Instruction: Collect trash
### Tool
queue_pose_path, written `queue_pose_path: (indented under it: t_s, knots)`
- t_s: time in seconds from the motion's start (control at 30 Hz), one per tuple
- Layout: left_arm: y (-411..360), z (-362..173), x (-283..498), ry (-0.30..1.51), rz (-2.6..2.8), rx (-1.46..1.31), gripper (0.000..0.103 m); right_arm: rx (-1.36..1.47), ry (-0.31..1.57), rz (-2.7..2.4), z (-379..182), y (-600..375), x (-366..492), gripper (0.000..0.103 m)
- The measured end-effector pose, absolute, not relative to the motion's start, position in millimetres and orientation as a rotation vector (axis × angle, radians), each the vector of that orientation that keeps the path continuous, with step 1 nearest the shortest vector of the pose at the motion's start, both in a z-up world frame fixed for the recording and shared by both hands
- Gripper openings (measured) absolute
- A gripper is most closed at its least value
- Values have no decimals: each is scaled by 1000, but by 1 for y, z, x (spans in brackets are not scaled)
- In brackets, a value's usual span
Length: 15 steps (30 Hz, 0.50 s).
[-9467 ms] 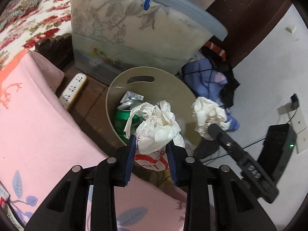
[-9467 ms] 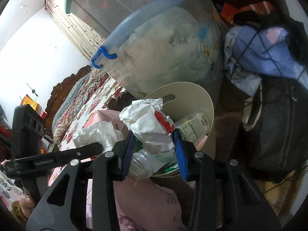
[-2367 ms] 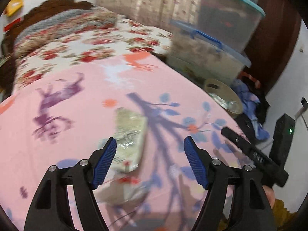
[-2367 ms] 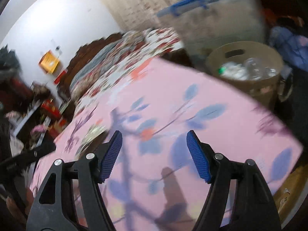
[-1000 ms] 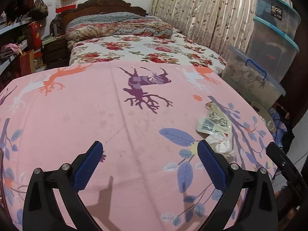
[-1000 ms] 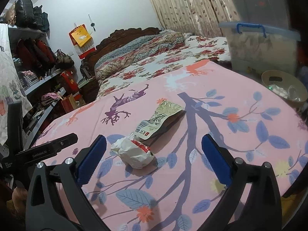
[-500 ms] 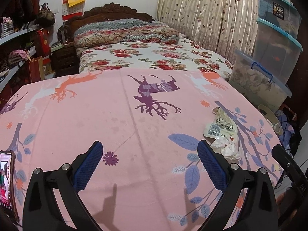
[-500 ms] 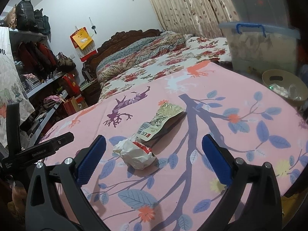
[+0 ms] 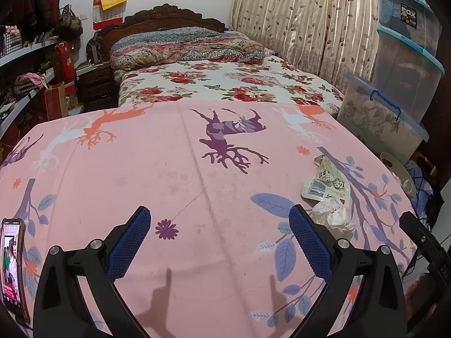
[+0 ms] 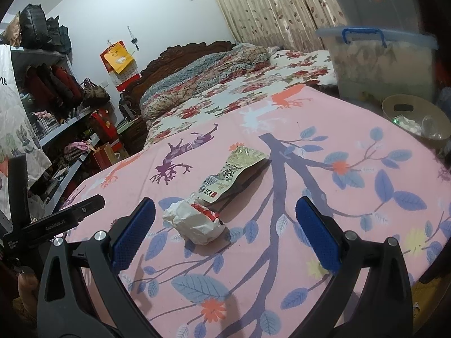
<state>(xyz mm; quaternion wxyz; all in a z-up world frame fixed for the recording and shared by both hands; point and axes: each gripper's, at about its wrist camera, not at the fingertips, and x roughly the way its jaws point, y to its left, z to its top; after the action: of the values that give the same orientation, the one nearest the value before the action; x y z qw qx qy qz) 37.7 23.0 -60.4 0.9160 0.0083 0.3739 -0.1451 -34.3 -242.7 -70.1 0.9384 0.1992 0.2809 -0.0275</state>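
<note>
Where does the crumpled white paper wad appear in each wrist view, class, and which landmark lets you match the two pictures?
Left wrist view: the crumpled white paper wad lies at lower right on the pink cloth, just past the right finger.
Right wrist view: the wad lies low in the centre, between the open fingers.
Shared landmark: the flattened snack wrapper just beyond it.

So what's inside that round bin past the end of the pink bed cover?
The round bin holds white crumpled paper, a clear bottle and a bit of something green. Whatever lies deeper is covered.
</note>
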Motion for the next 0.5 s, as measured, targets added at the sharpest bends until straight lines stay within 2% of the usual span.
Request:
queue_pose_path:
  t_s: [0.5]
  knots:
    - [29, -60, 33, 734, -259, 31, 95, 409, 564, -61, -70, -247, -36, 99]
